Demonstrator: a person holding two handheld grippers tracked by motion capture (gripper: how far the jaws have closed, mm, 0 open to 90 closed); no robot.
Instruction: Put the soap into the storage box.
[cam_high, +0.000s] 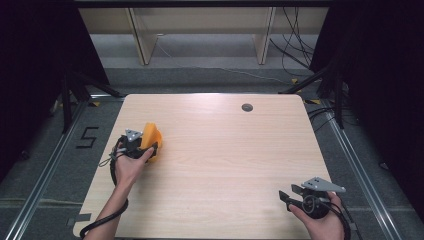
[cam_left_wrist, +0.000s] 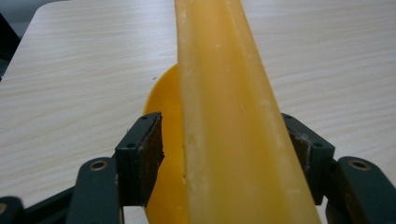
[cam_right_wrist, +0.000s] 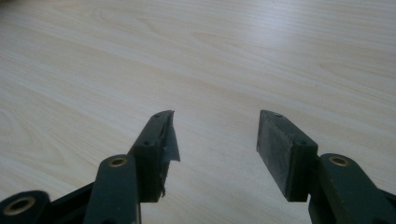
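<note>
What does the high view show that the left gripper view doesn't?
High view: the right gripper, jaws apart and holding nothing, near the near right corner of the pale wooden table; a small dark round grommet near the far edge. Left gripper view: the black jaw pads set either side of the yellow plastic scoop-shaped piece. Both: that yellow piece, the left gripper, the tabletop.

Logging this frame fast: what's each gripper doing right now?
Left gripper: shut on the yellow plastic piece, a pad against each side.
Right gripper: open, nothing between the jaws, over the wooden table.
</note>
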